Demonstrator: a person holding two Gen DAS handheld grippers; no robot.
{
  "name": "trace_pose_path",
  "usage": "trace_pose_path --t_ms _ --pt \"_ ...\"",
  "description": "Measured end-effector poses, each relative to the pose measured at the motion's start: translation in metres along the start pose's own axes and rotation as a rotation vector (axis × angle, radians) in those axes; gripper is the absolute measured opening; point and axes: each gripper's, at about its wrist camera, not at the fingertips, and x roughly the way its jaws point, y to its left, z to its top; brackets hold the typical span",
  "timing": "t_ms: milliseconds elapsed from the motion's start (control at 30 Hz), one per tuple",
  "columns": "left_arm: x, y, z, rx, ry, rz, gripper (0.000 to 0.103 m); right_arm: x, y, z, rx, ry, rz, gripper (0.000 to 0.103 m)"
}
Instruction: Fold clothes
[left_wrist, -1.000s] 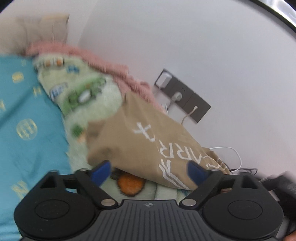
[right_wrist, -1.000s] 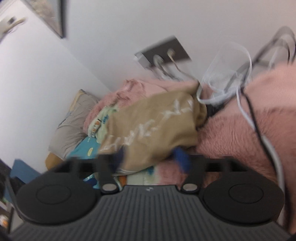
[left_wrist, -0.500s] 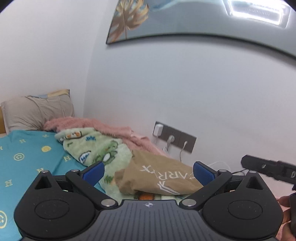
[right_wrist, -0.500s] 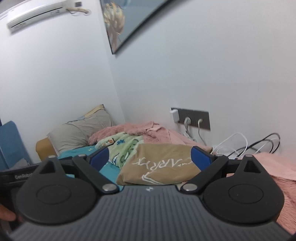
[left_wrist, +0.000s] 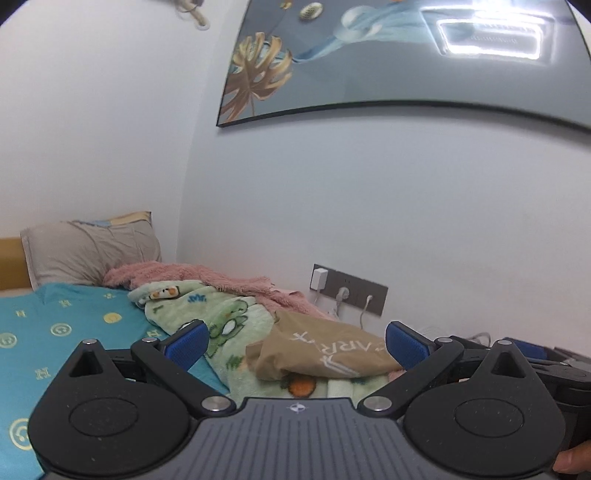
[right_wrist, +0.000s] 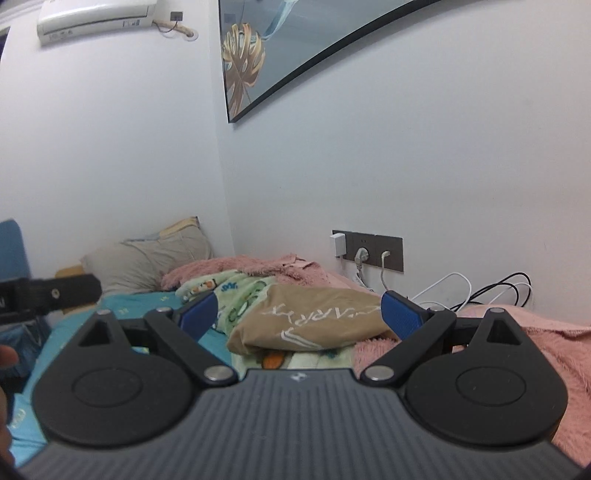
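Left wrist view: the left gripper (left_wrist: 294, 341) has its blue-padded jaws spread and empty; the tan folded garment with white lettering (left_wrist: 325, 354) lies on the green cartoon-print fleece blanket (left_wrist: 229, 325), near the wall.
Right wrist view: the right gripper (right_wrist: 300, 309) is likewise spread and empty, back from the garment.
Progress: it looks folded and set down; any further clothes are unseen.
View difference: only the right wrist view shows the white air conditioner (right_wrist: 96, 18) and the looped cables (right_wrist: 480, 291).

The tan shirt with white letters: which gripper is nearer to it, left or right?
Hard to tell. The tan shirt lies folded ahead of both; the right gripper and the left gripper are open, apart from it.
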Motion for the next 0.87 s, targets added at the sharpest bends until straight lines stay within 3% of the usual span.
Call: trace_pose_path --t_ms 300,867 --pt "0.019 -0.004 -0.024 0.024 0.047 -0.010 0.103 0.001 0.010 -0.014 -0.043 0.020 -0.033 0.097" --pt "0.019 0.015 -0.026 -0.003 0.051 0.015 0.103 0.001 0.023 -0.011 -0.056 0.013 -0.036 0.097"
